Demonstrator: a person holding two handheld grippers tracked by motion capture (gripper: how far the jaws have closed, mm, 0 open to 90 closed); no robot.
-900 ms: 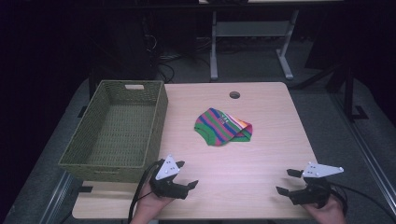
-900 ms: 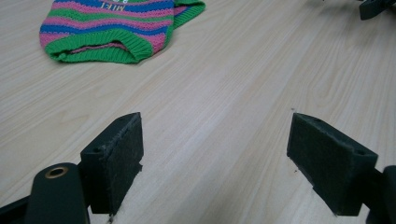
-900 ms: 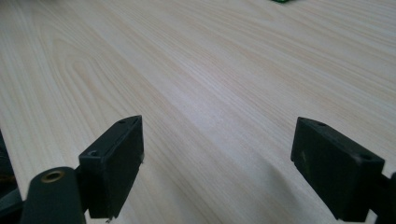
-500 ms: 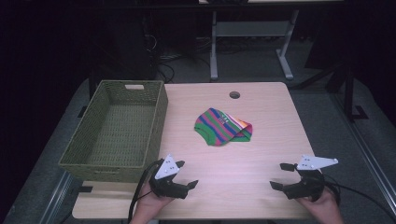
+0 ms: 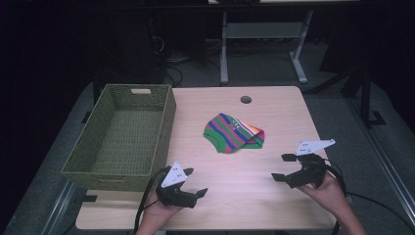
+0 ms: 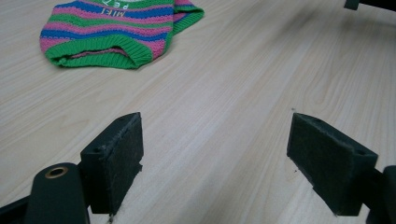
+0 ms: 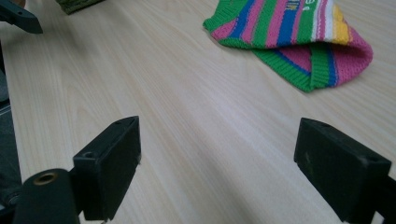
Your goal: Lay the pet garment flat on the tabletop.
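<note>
High view: the right gripper (image 5: 283, 167) has been carried inward and forward from the bench's right edge over the last second, and is now seen above the bench (image 5: 274, 112) surface, aimed toward the striped knitted garment (image 5: 234, 133). The left gripper (image 5: 195, 182) has not been shifted; it is held low near the front edge, just beside the front corner of the woven basket (image 5: 93, 161).

Both grippers are spread wide with nothing between the jaws — in the left gripper view only bare wood is seen between the pads (image 6: 119, 158), and the same is found in the right gripper view between its pads (image 7: 112, 163).

The garment lies folded near the middle of the bench, apart from both grippers and to the right of the basket, which holds nothing that can be seen. In the right gripper view its ribbed green hem (image 7: 285, 70) is seen ahead and to the right.

An approach by the right hand is judged to be in hand — a grasp of the garment has not yet been made, and a further reach forward would be called for before the jaws could be closed on the fabric.
</note>
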